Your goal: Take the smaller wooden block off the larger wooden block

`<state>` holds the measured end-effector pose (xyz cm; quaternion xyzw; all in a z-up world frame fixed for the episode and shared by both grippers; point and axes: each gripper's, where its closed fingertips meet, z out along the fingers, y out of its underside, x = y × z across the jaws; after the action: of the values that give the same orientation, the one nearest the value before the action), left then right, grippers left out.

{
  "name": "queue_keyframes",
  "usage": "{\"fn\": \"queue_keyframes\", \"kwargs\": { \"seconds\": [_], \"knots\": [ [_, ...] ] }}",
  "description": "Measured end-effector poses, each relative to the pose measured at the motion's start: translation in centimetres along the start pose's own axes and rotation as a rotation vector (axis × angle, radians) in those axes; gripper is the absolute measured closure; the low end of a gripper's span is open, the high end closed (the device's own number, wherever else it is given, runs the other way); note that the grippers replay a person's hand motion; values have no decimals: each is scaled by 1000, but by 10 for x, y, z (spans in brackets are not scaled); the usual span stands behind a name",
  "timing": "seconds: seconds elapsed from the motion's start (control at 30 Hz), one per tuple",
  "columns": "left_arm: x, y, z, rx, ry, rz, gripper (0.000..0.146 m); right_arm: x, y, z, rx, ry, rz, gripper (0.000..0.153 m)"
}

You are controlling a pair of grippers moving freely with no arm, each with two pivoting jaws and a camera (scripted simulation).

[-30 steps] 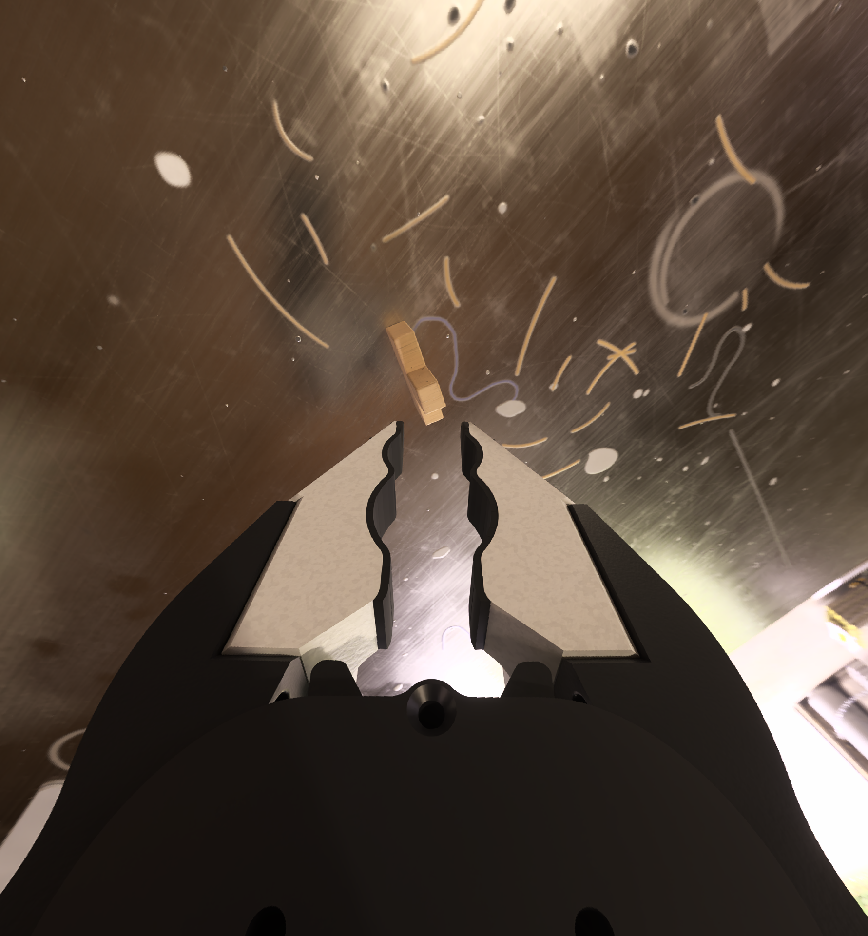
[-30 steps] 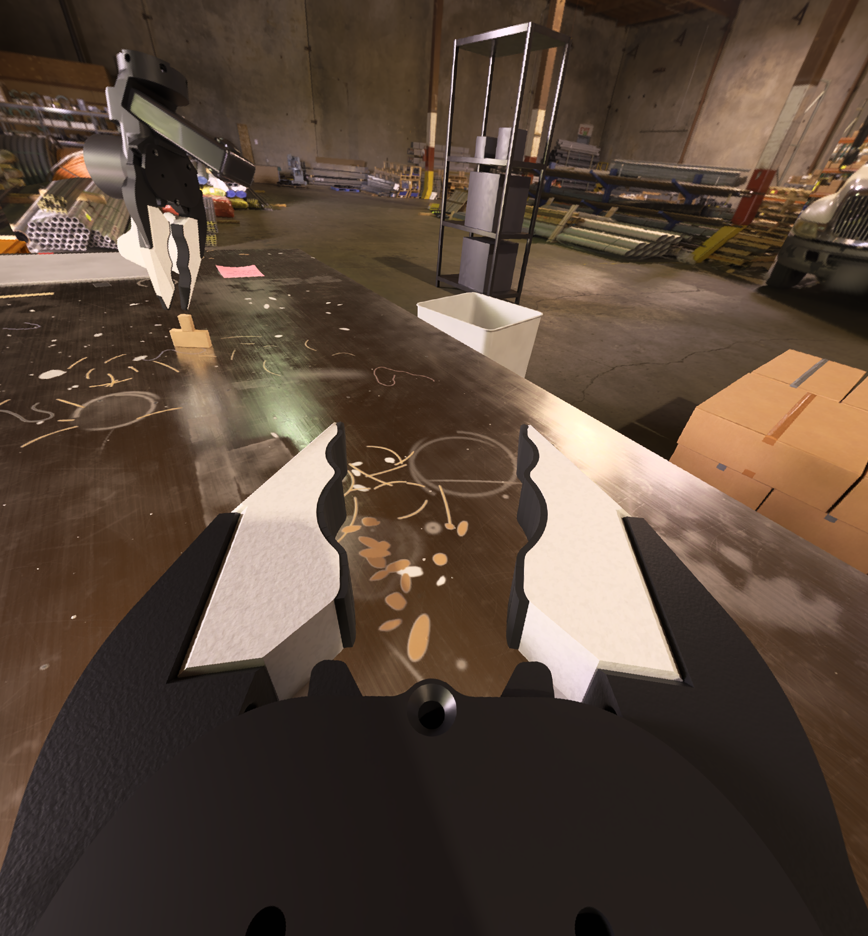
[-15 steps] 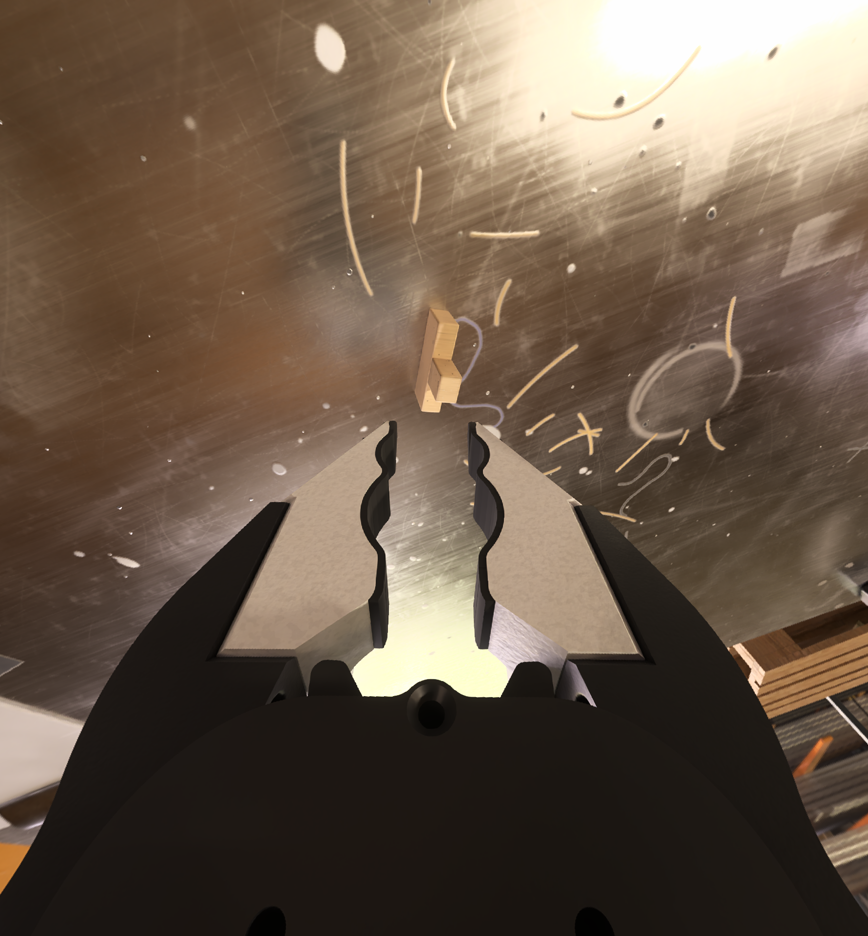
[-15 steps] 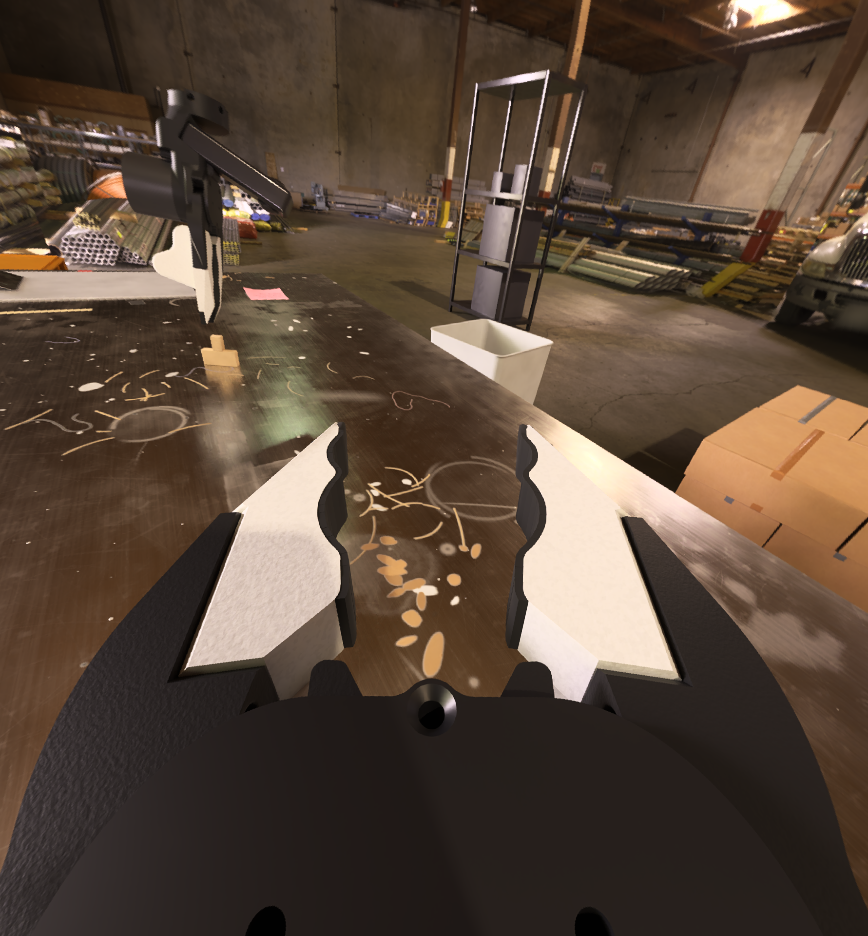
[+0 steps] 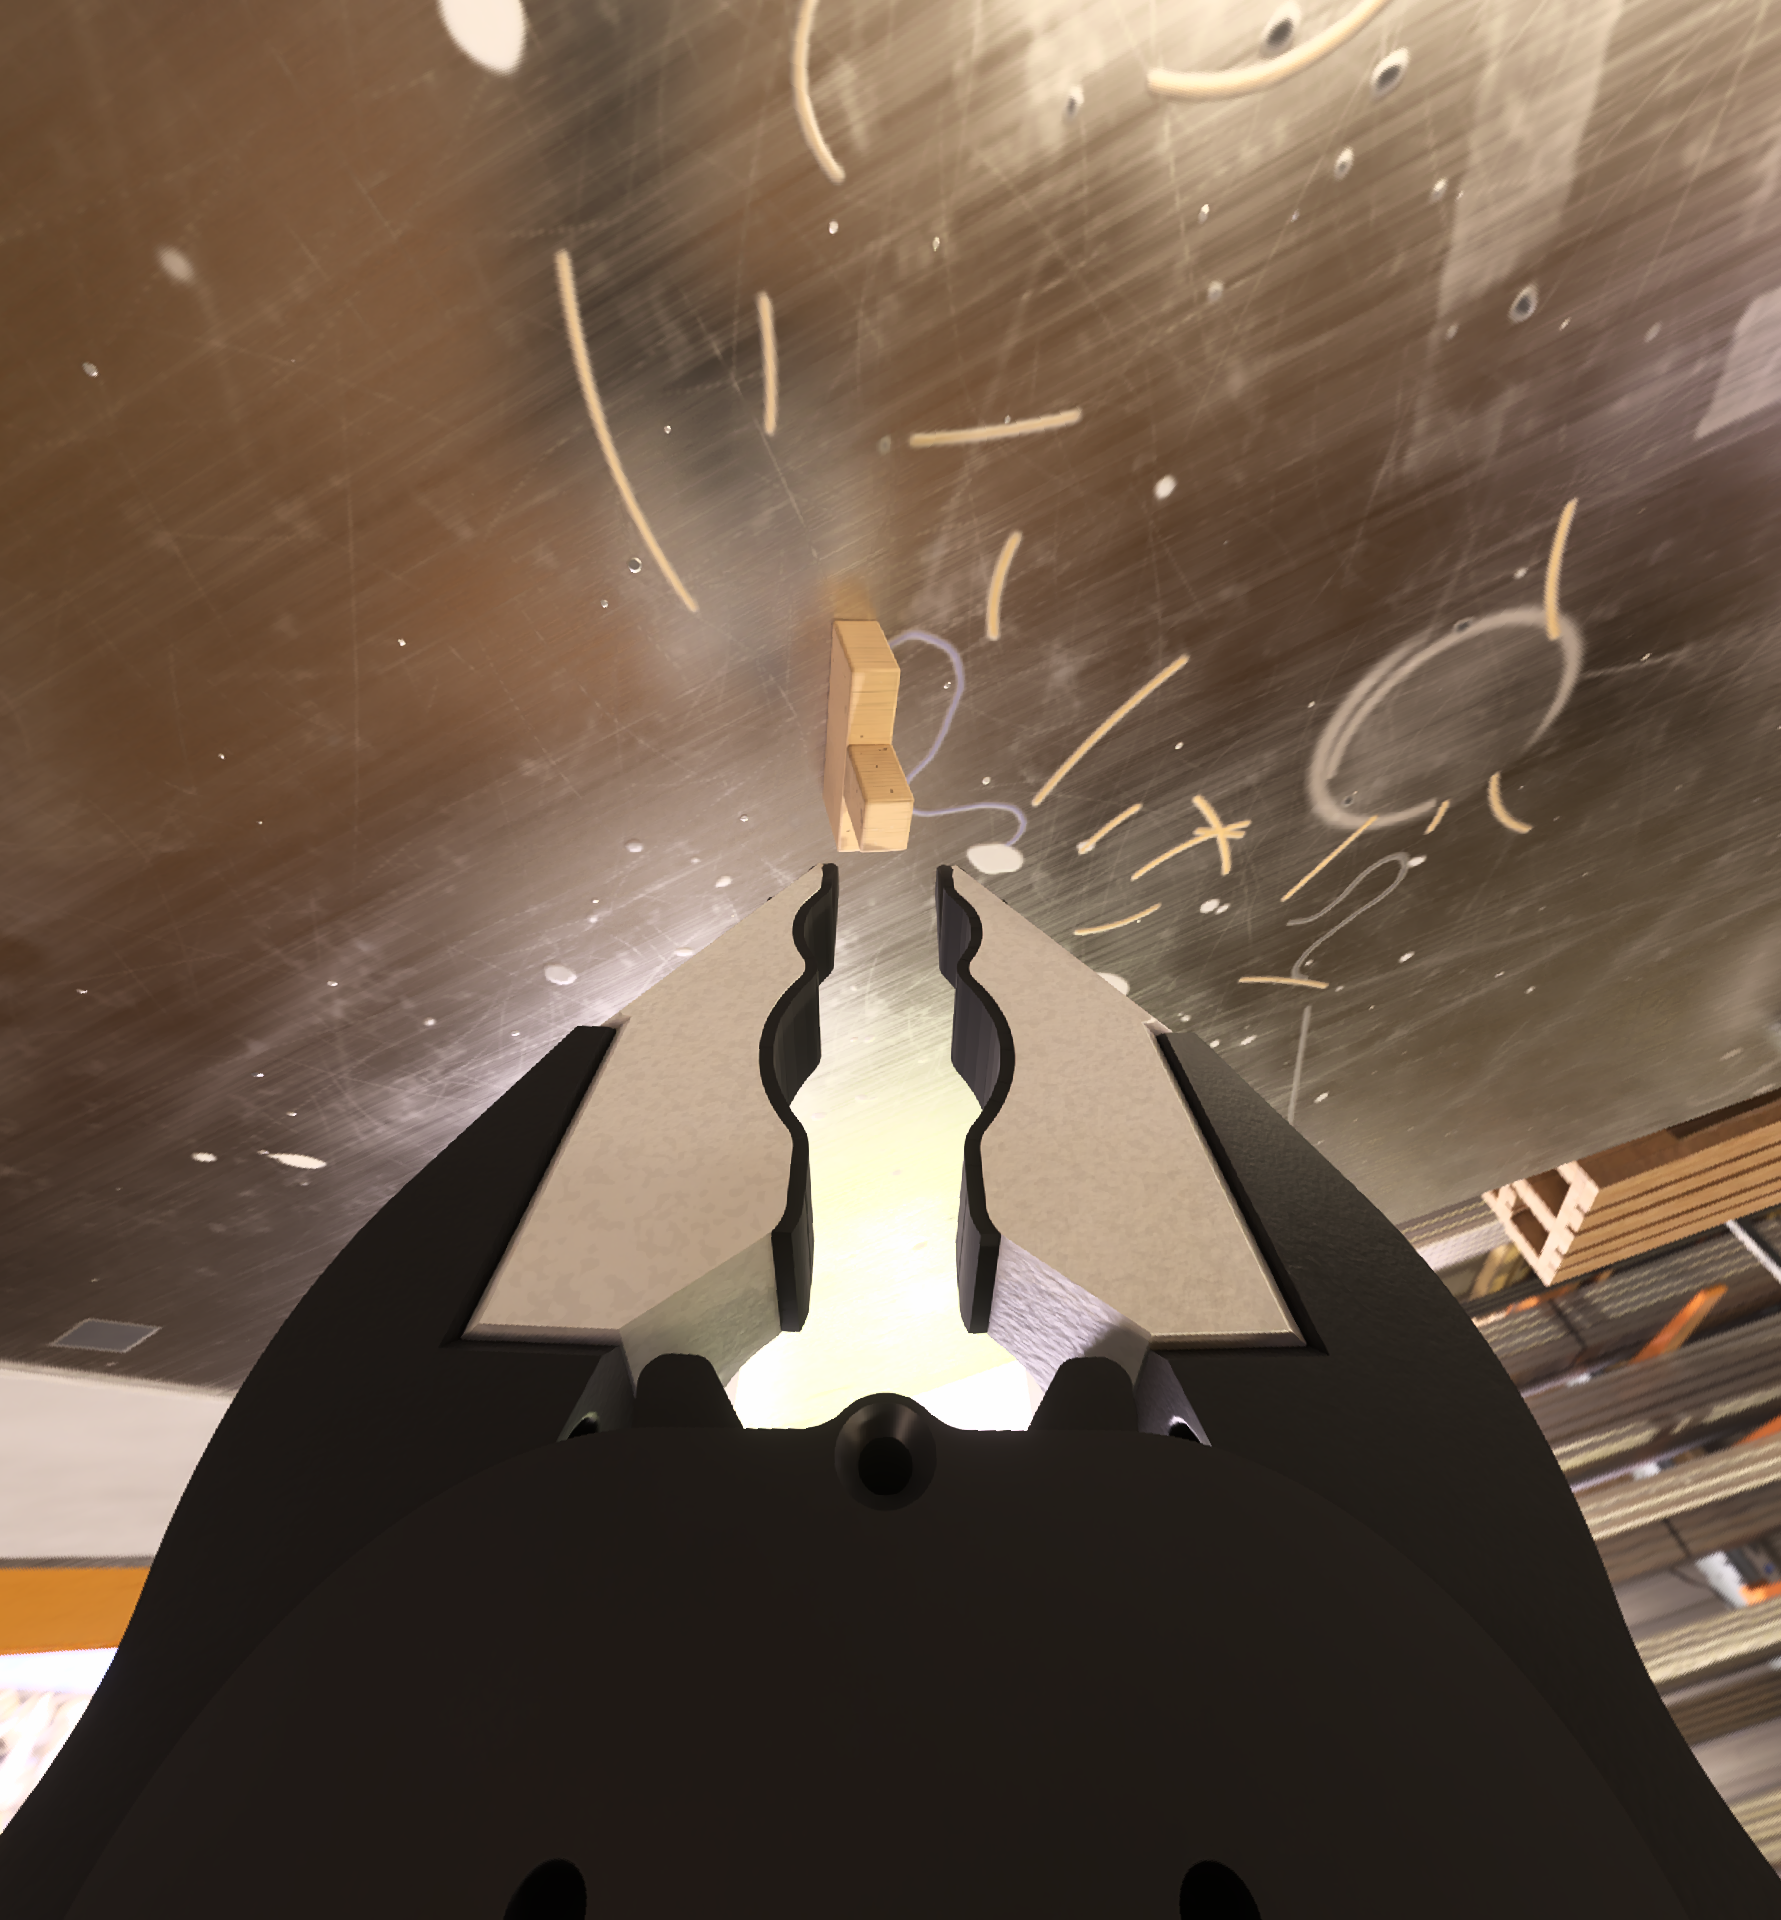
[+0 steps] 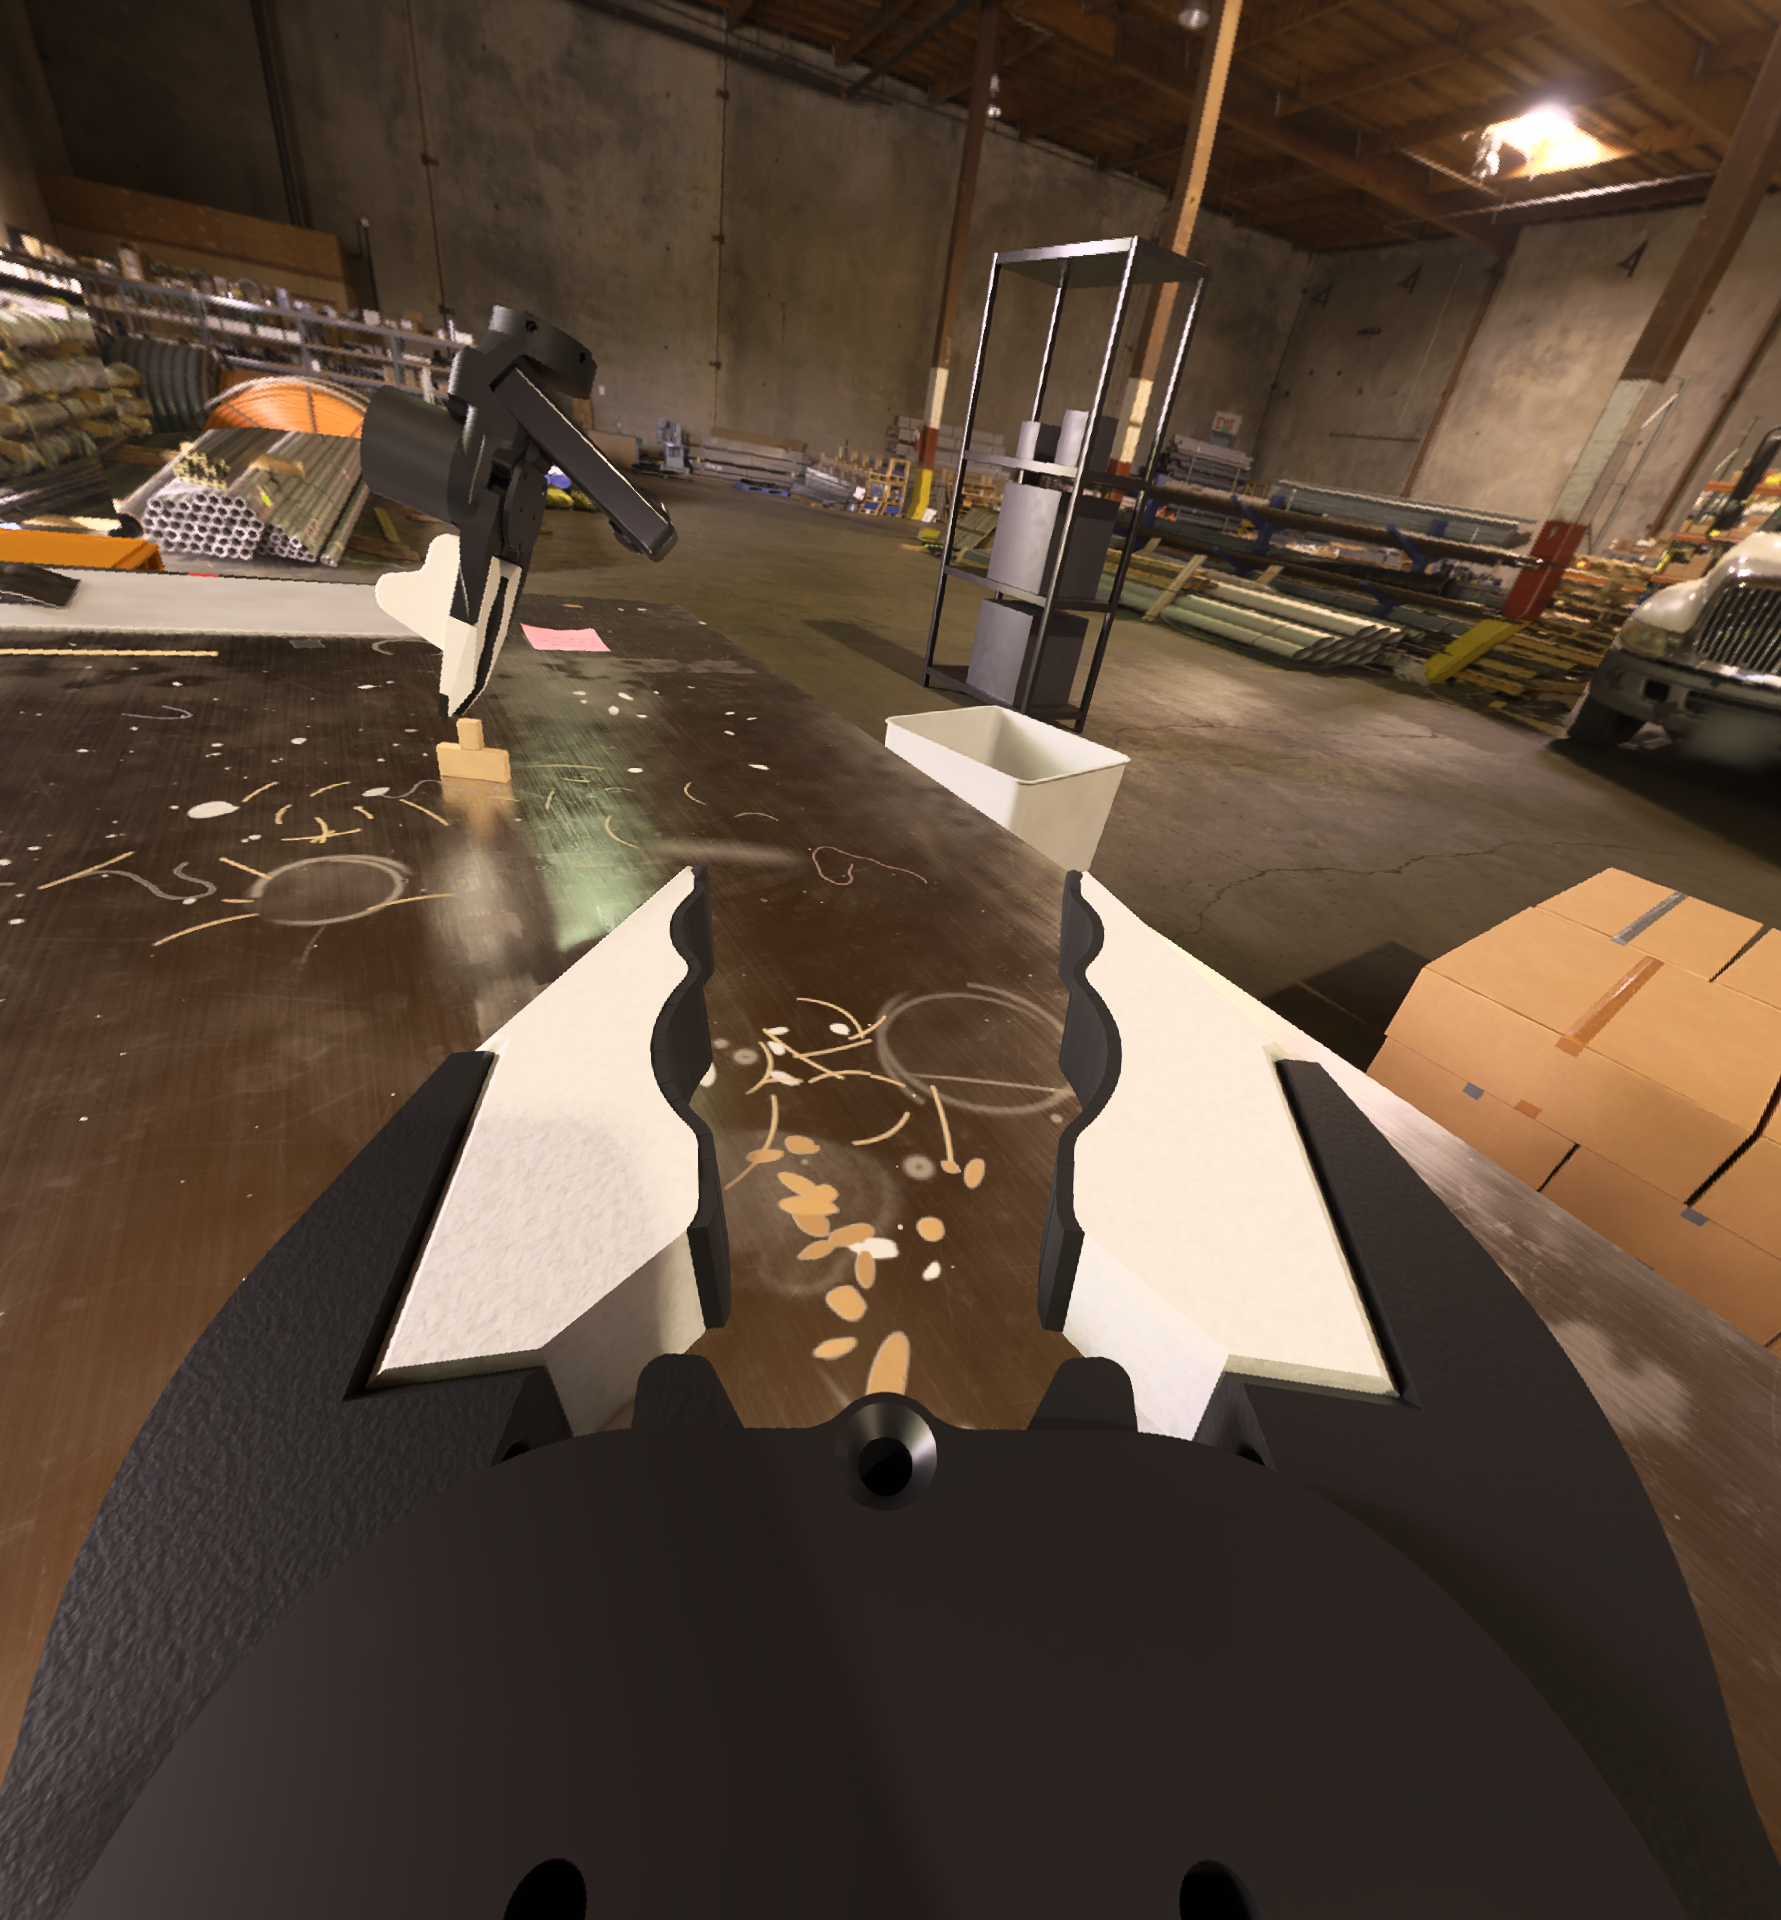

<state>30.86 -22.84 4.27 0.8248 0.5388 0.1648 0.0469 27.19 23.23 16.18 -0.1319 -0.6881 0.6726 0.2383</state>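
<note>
Risk, judged from this moment. Nearest the camera in the left wrist view, the left gripper [image 5: 884,875] has its jaws parted only a little, nothing between them. That gap looks barely wider than the smaller wooden block [image 5: 880,798] just beyond the tips. If the descent is slightly off-line, a fingertip could land on top of the block or catch the larger wooden block [image 5: 853,707] beneath it and shove the pair across the desk [image 5: 346,623]. The slick, scratched surface would let both slide. Closing too low might pinch both blocks and lift them together.

Right gripper [image 6: 881,883]: jaws wide apart, empty, touching nothing. It hangs over the desk near the right edge, above a patch of tan flecks.

Farther off in the right wrist view, the left gripper [image 6: 462,698] points steeply down, its tips just above the smaller wooden block [image 6: 469,736], not yet touching as far as I can tell. The block stands upright on the larger wooden block [image 6: 474,764], toward the far end of the desk [image 6: 138,1039]. Not yet taken off.

A white bin [image 6: 1011,774] sits on the floor beyond the right edge.
</note>
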Motion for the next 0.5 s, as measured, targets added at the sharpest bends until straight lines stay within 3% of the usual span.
{"fn": "queue_keyframes", "kwargs": {
  "seconds": [0.5],
  "knots": [
    [-1,-1,10,-49,-30,100,137,1,-1,-1,9,6,-9,84]
  ]
}}
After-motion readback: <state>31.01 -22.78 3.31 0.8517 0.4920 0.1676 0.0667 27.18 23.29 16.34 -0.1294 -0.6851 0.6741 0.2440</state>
